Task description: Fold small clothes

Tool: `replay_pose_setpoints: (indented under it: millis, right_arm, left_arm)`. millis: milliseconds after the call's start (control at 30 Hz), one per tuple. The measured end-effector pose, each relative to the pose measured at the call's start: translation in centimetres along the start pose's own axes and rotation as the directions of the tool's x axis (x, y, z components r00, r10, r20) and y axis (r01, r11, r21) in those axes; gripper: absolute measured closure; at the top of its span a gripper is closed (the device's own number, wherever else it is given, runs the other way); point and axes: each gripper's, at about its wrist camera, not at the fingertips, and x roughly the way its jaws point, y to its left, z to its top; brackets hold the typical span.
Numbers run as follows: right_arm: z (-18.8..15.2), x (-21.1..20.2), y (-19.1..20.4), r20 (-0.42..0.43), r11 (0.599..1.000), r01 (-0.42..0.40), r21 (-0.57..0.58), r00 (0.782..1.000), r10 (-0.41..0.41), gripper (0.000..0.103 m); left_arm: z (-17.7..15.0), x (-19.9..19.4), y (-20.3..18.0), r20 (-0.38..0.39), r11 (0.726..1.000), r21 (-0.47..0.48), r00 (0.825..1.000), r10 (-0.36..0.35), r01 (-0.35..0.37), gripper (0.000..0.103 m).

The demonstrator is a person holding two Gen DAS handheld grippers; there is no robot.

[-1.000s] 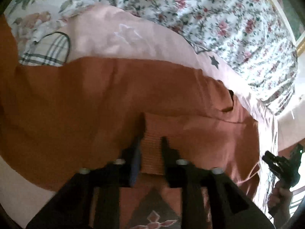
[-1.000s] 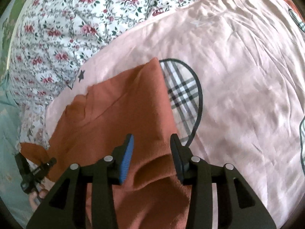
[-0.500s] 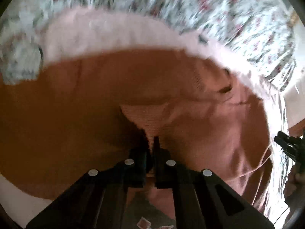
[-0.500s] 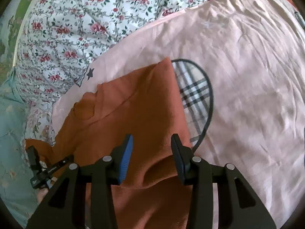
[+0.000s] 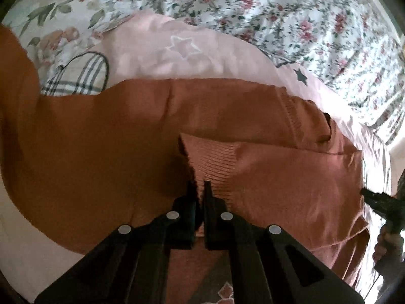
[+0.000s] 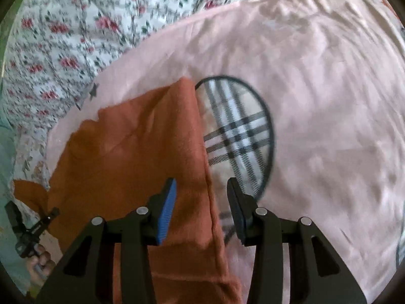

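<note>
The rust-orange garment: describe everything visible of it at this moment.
The rust-orange garment looks like a soft knit top, with a ribbed cuff and ribbed band. It lies spread and partly folded on a pink sheet, covering part of a plaid print. The left gripper is shut on the cuff; the right gripper stands open astride its side edge.

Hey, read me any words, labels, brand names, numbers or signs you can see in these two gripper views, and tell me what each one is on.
No words, brand names or numbers can be read in either view.
Rust-orange garment: no label or print shows.
Pink sheet: only printed shapes, a white star outline, a small dark star and a plaid oval, no lettering.
Floral quilt: flowers only.
</note>
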Motion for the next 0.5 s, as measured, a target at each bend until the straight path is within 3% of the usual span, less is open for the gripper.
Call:
replay_pose_setpoints:
  millis: [167,200,233,367,500]
  right_arm:
    - [0.2,1.1,0.7,0.010,0.999,-0.024,-0.025,1.000,0.024,0.056]
    - [0.2,1.2,0.9,-0.003,0.998,-0.051,-0.031,0.999,0.051,0.067]
    - [0.4,1.2,1.0,-0.023,0.998,-0.058,-0.030,0.998,0.057,0.091]
    - [2.1,-2.4,1.0,0.079,0.999,-0.002,-0.051,0.997,0.006,0.092]
    - [2.2,-0.7,0.5,0.034,0.995,0.073,-0.072,0.997,-0.070,0.093]
  left_arm:
    - [-0.4,0.2,0.7,-0.020,1.000,-0.027,1.000,0.005,-0.005,0.102]
    - [-0.5,0.2,0.4,-0.025,1.000,-0.016,1.000,0.008,-0.009,0.102]
    - [-0.5,0.2,0.2,-0.028,1.000,-0.013,1.000,0.005,-0.006,0.102]
    - [-0.4,0.0,-1.5,-0.020,0.999,0.016,0.999,-0.036,0.036,0.102]
    - [-1.1,1.2,-2.5,-0.044,0.999,0.050,0.999,-0.012,0.015,0.101]
